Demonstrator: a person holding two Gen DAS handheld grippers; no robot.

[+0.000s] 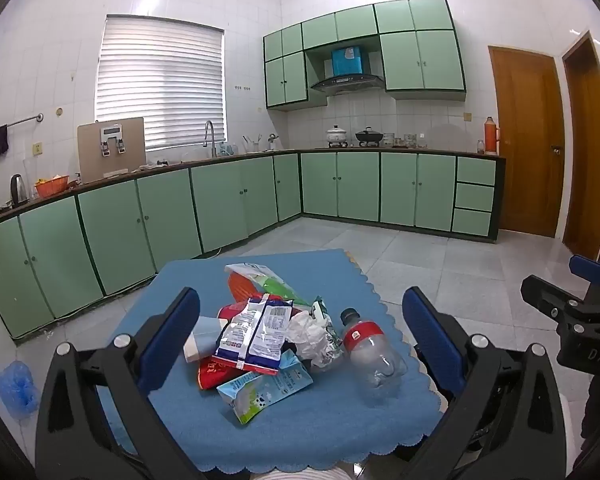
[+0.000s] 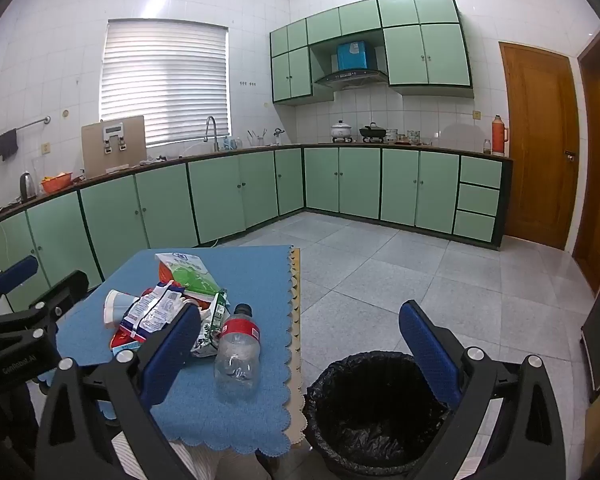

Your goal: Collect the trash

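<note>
- The trash sits in a loose heap at the middle of the left wrist picture, on a blue scalloped cloth point(image 1: 188, 432) covering the desk: a white-and-blue snack wrapper point(image 1: 256, 334) on top, a pale blue milk carton point(image 1: 266, 390) under it, a crumpled tissue point(image 1: 310, 334) beside them, and a green-and-white bag point(image 1: 260, 278) at the far end.
- An empty plastic bottle point(image 1: 370, 354) with a red label lies on its side just right of the heap, apart from the wrappers.
- The left hand-held gripper point(image 1: 300, 336) hovers over the pile with its blue pads spread wide and nothing between them; the right hand-held gripper point(image 2: 300, 344) is likewise wide apart and empty.
- Risk, as I judge it: the bottle is round and light, so a nudge could roll it off the near edge of the cloth.
- The wrappers overlap, so closing on one may drag neighbours along or scatter them; thin film could also slip from the pads.
- The cloth itself could be pinched and pulled, shifting everything.
- The bin point(image 2: 370, 408), lined with a black bag, stands on the floor at the lower middle of the right wrist picture, just beside the desk's edge; a careless swing could drop items short of it.
- Nothing stands between heap and bin.
- Behind are green cabinets point(image 1: 220, 208) and a wooden door point(image 1: 530, 144), well apart.
</note>
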